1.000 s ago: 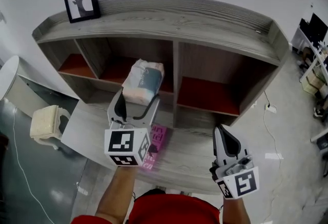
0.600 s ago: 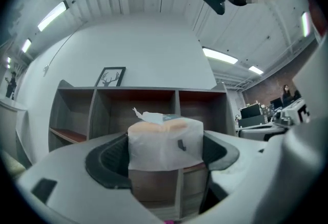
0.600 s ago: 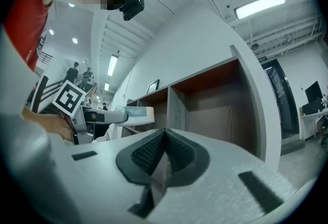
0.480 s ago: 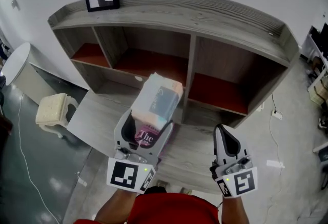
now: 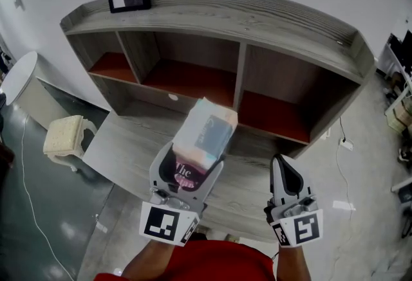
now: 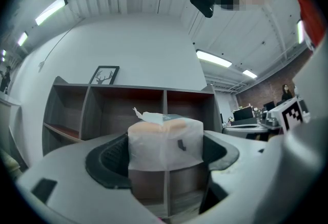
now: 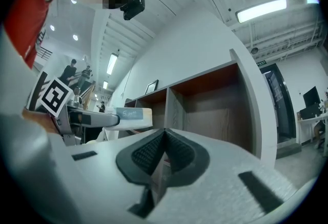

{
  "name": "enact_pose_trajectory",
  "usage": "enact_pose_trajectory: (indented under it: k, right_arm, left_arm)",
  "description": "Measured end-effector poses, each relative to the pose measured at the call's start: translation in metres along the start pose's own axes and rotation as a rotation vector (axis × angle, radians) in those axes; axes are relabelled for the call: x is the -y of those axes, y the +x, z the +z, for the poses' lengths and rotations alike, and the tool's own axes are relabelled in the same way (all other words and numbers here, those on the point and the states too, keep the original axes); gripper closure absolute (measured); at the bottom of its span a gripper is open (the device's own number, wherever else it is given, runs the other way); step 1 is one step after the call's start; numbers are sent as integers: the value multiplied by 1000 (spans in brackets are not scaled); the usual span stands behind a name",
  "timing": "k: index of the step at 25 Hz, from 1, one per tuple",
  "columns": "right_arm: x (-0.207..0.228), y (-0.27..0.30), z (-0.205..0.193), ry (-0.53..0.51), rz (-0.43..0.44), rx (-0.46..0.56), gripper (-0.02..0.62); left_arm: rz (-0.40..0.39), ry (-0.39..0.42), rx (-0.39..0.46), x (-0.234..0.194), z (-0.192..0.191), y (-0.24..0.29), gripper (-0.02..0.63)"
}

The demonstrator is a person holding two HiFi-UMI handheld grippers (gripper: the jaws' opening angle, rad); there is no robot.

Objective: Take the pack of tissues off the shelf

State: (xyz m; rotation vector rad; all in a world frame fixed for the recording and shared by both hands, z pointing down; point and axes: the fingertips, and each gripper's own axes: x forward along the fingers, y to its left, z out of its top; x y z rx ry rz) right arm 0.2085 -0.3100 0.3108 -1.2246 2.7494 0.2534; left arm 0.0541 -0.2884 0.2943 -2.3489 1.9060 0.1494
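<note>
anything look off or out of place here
Nothing spilled or broken. The pack of tissues is held between the jaws of the left gripper, clear of the shelf, and a loose flap of its wrapper sticks up at one top corner. A pink book lies on the desk beneath it.

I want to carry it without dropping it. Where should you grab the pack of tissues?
Probably best to pinch its two long sides near one end, coming end-on. The pack of tissues is a soft, narrow block that fits between the jaws, as the left hand-held gripper shows.
</note>
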Motion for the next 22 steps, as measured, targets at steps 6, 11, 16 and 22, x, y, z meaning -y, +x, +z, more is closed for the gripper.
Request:
enact_pose_trajectory:
  k: [6, 11, 16, 22]
  right_arm:
    - [0, -2, -2, -2, -12, -11, 591]
    - [-1, -2, -2, -4, -14, -13, 591]
    - [-2, -1, -2, -4, -15, -14, 591]
    - [-2, -4, 0, -8, -21, -14, 591]
  left_arm:
    - [-5, -7, 3, -2, -1, 2, 204]
    - [-3, -11, -5, -5, -3, 2, 204]
    - [0, -10, -2, -7, -1, 2, 204]
    - [1, -11, -1, -7, -1, 3, 204]
